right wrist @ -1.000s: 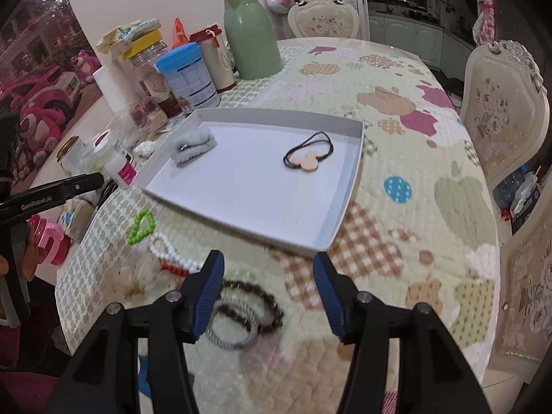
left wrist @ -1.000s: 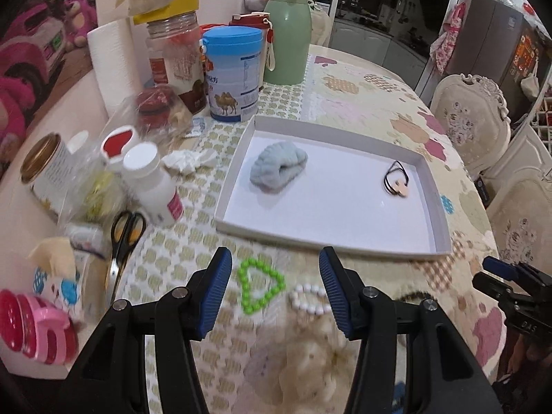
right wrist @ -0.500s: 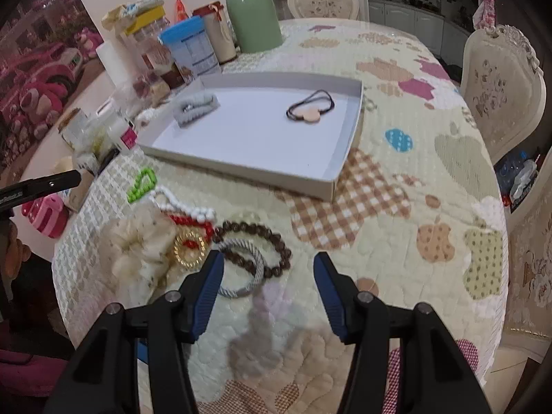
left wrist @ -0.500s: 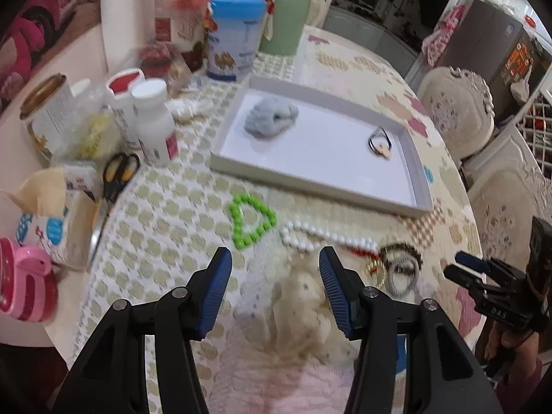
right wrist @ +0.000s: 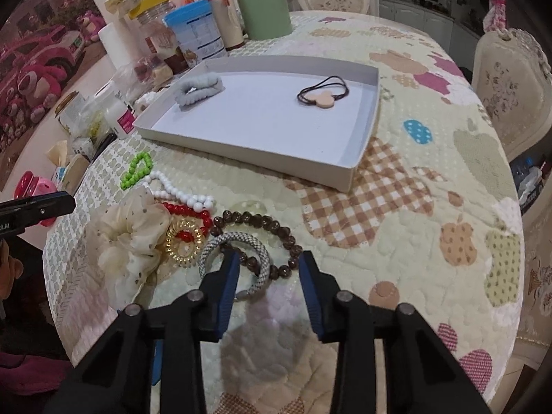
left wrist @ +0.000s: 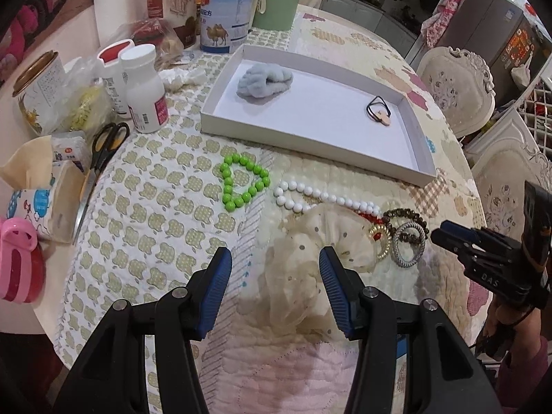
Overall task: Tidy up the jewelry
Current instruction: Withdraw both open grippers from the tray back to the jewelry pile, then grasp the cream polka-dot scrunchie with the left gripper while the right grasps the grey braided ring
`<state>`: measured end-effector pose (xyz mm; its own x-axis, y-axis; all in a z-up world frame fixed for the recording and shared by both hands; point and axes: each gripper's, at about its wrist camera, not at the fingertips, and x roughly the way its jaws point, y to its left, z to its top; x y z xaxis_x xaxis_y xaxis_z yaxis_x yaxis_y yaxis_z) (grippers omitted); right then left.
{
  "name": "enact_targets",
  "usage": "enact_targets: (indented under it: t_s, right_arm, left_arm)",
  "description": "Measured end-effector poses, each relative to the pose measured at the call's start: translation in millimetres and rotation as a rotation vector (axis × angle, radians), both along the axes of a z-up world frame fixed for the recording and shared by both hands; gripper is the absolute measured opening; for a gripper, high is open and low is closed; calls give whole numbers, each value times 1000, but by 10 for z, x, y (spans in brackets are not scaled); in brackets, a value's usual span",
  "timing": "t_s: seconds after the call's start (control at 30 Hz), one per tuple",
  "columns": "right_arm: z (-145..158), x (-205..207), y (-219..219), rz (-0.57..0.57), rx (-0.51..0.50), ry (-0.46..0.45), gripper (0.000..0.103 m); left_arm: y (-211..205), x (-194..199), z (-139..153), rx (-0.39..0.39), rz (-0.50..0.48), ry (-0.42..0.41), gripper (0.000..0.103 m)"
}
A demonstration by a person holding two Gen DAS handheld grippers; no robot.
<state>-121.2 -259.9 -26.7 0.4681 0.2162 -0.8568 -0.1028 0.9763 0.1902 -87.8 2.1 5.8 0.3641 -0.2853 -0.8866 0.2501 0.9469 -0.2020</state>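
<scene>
The right gripper (right wrist: 267, 269) hovers with fingers apart over the overlapping grey woven bracelet (right wrist: 238, 258) and brown bead bracelet (right wrist: 262, 238) on the tabletop (right wrist: 396, 241); closing here may snag both at once. The left gripper (left wrist: 274, 276) waits, fingers spread and empty, above the cream scrunchie (left wrist: 310, 248), short of the white tray (left wrist: 310, 138).

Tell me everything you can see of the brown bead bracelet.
The brown bead bracelet is a closed loop of round, dark, glossy beads that look wooden. It lies flat on the quilted tablecloth, outside the white tray. The grey woven hair tie overlaps its near left side. The right gripper is open around its near edge.
</scene>
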Motion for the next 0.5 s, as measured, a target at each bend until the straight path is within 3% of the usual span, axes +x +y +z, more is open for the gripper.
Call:
enact_targets:
  t_s: [0.23, 0.5]
  right_arm:
    - [-70, 67, 65, 26, -5, 30, 37]
    - [-118, 97, 61, 34, 5, 49, 37]
  left_arm:
    - [-78, -17, -60, 11, -17, 9, 44]
    - [-104, 15, -167, -32, -27, 53, 44]
